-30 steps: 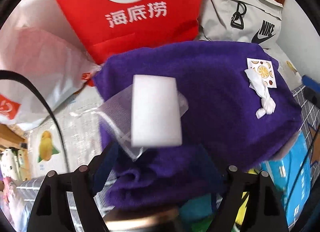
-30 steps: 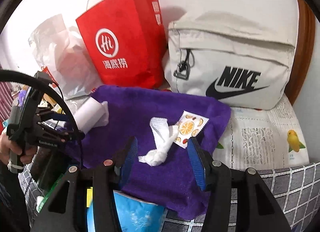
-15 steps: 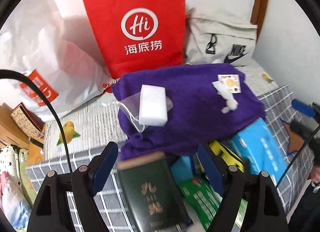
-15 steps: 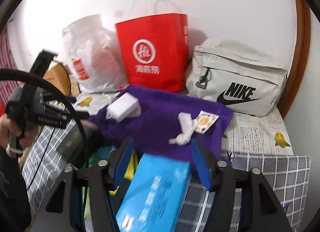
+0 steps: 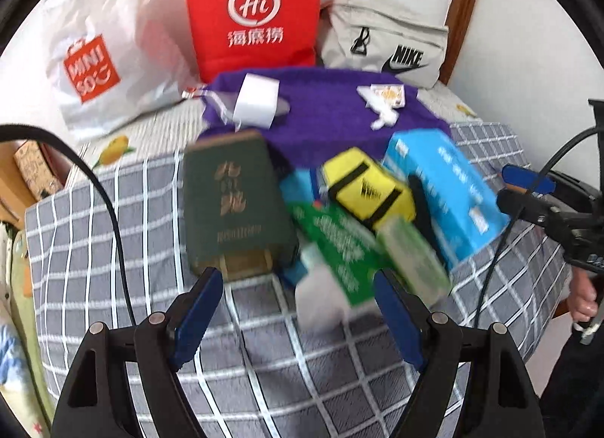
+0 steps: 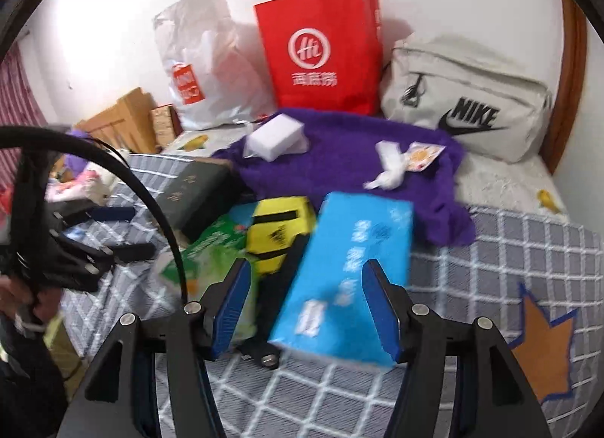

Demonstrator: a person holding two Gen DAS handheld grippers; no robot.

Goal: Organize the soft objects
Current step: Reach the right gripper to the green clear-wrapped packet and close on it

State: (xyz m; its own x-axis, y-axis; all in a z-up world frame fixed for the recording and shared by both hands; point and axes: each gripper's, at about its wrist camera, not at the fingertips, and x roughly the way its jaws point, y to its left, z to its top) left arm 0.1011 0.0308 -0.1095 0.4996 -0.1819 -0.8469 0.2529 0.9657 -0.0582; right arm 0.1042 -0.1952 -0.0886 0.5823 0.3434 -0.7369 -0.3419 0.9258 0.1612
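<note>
Left gripper [image 5: 296, 300]: jaws spread wide, nothing between them, held above the grey checked bedspread [image 5: 113, 230]. Right gripper [image 6: 305, 309]: jaws equally wide, empty; the near end of the blue tissue pack [image 6: 347, 268] shows between the fingers but is not touched, as far as the motion blur allows.

Soft items: purple towel [image 5: 324, 117] lies crumpled toward the back of the bed, in front of the red paper bag [image 5: 255, 11] and the grey Nike bag [image 5: 389, 49]. White sponge block [image 5: 256, 100] rests on the towel's left part on a clear wrapper. Crumpled white tissue [image 5: 383, 113] lies on the towel's right part, touching a small fruit-print packet [image 6: 422, 154].

Clutter in front of the towel, left to right: dark green book [image 5: 234, 204], green packet [image 5: 336, 245], yellow pouch with black straps [image 5: 366, 188], blue tissue pack. These overlap one another.

White Miniso plastic bag [image 5: 94, 68] stands left of the red bag.
</note>
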